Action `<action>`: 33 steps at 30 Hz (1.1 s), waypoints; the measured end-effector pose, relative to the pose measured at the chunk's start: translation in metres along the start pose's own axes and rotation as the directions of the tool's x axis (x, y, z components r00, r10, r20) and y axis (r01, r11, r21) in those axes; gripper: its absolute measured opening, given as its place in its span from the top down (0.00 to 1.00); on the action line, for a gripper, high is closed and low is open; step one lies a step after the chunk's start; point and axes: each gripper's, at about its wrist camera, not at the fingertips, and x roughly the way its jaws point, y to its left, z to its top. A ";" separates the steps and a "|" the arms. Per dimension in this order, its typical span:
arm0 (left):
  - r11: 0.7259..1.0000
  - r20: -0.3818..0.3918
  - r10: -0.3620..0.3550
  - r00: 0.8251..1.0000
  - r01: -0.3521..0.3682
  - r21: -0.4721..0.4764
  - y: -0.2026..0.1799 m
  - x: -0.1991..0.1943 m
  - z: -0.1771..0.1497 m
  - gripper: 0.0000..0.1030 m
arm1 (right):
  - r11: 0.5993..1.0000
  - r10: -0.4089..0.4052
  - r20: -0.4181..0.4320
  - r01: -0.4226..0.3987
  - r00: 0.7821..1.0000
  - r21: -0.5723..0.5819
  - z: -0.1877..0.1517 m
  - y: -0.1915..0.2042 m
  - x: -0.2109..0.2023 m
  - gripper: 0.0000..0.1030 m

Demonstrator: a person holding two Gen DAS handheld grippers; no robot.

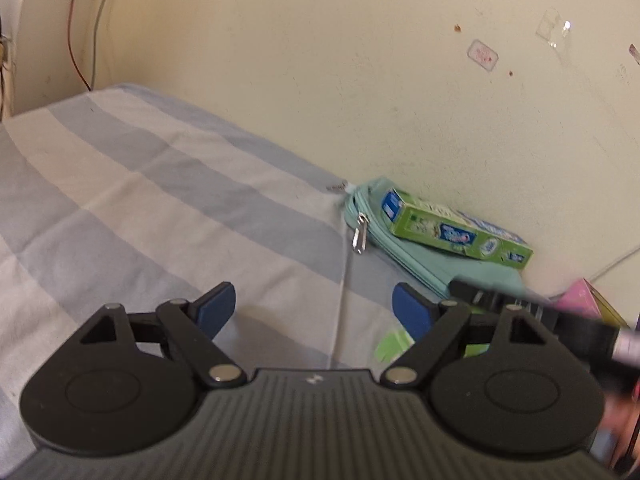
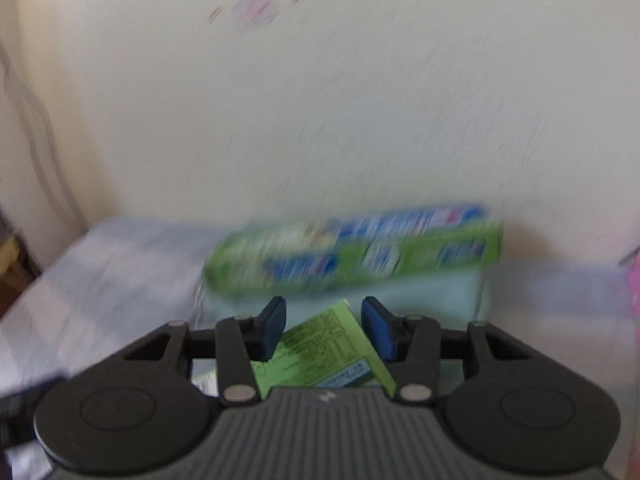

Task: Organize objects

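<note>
A long green and blue toothpaste box [image 1: 452, 232] lies on a teal zip pouch [image 1: 420, 264] against the wall at the right. My left gripper [image 1: 312, 300] stands open over the striped bedsheet [image 1: 140, 200], short of the pouch, with nothing between its blue pads. In the blurred right wrist view, my right gripper [image 2: 324, 308] has its pads against both sides of a smaller light green carton [image 2: 328, 352], just in front of the pouch [image 2: 432, 300] and the toothpaste box [image 2: 360, 248]. A corner of that carton [image 1: 394, 346] shows under the left gripper's right finger.
A pink box [image 1: 580, 300] sits to the right of the pouch by the wall. A cream wall [image 1: 360, 80] bounds the bed at the back. Red and green cables [image 1: 80, 40] hang in the far left corner. A white cord [image 1: 616, 260] runs along the wall at right.
</note>
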 end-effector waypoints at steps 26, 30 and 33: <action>0.987 -0.088 -0.108 0.990 0.117 0.107 -0.026 -0.061 -0.052 0.29 | 0.978 0.153 0.071 -0.161 0.986 0.130 -0.087 -0.015 -0.094 0.34; 0.981 -0.080 -0.099 0.992 0.111 0.159 -0.037 -0.061 -0.059 0.28 | 0.975 0.166 0.075 -0.175 0.983 0.140 -0.100 -0.018 -0.111 0.38; 0.962 -0.146 -0.190 0.971 0.214 0.170 -0.052 -0.066 -0.069 0.34 | 0.972 0.173 0.076 -0.183 0.982 0.148 -0.112 -0.020 -0.125 0.39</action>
